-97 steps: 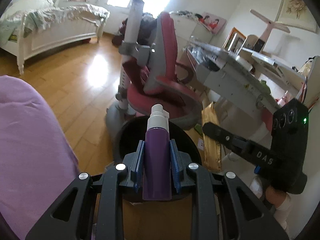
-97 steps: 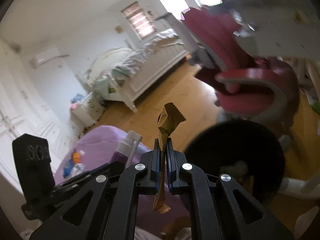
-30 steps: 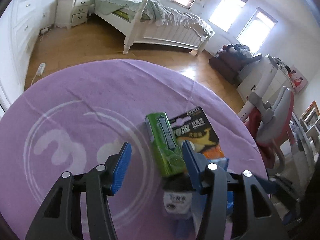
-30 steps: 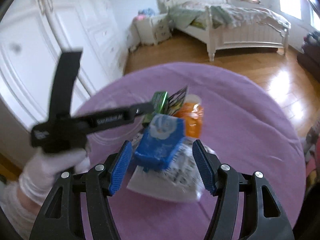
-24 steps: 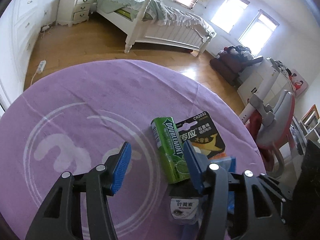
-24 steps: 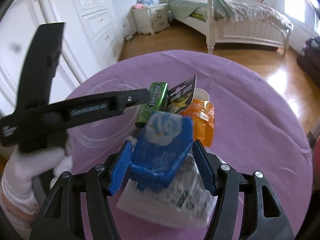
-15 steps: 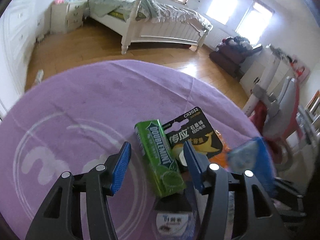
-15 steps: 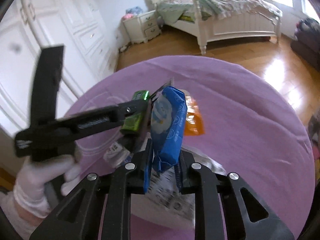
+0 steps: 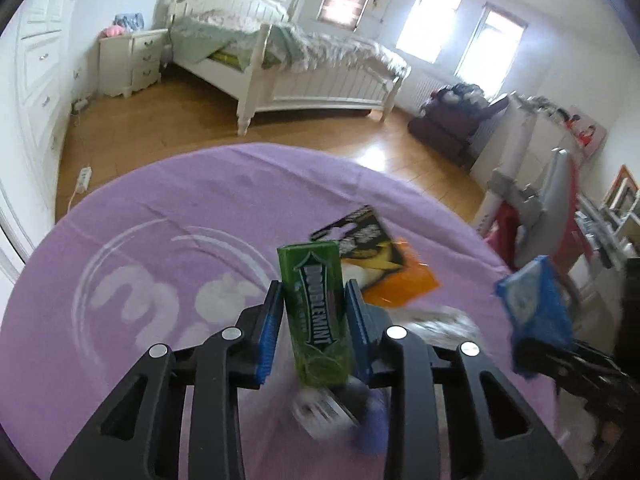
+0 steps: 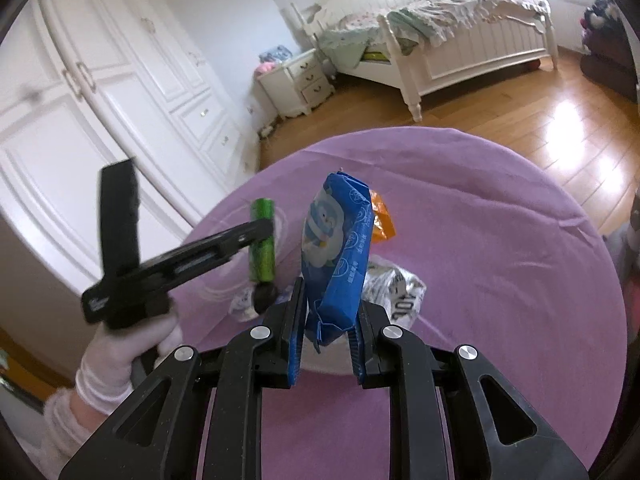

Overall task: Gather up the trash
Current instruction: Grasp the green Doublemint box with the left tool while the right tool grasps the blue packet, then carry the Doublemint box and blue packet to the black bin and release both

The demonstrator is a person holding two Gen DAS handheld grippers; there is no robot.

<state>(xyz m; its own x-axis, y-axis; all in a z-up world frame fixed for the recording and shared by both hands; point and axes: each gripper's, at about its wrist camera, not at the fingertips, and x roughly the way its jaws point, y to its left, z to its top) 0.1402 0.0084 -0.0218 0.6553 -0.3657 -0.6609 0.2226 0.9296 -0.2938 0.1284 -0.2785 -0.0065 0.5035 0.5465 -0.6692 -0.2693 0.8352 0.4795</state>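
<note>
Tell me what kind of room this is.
A bedroom, almost certainly: a white bed with rumpled bedding, a white nightstand beside it, and built-in white wardrobe doors. The trash lies on a round table under a purple cloth.

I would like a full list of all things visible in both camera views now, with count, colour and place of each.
gum pack: 1, green, in left gripper
snack packet: 1, blue, in right gripper
battery card: 1, black-yellow, on table
orange wrapper: 1, orange, on table
crumpled wrapper: 1, white, on table
tablecloth: 1, purple, round table
bed: 1, white, behind
nightstand: 1, white, beside bed
wardrobe: 1, white, along wall
left gripper: closing on gum pack
right gripper: shut on snack packet
gloved hand: 1, white, holds left gripper
</note>
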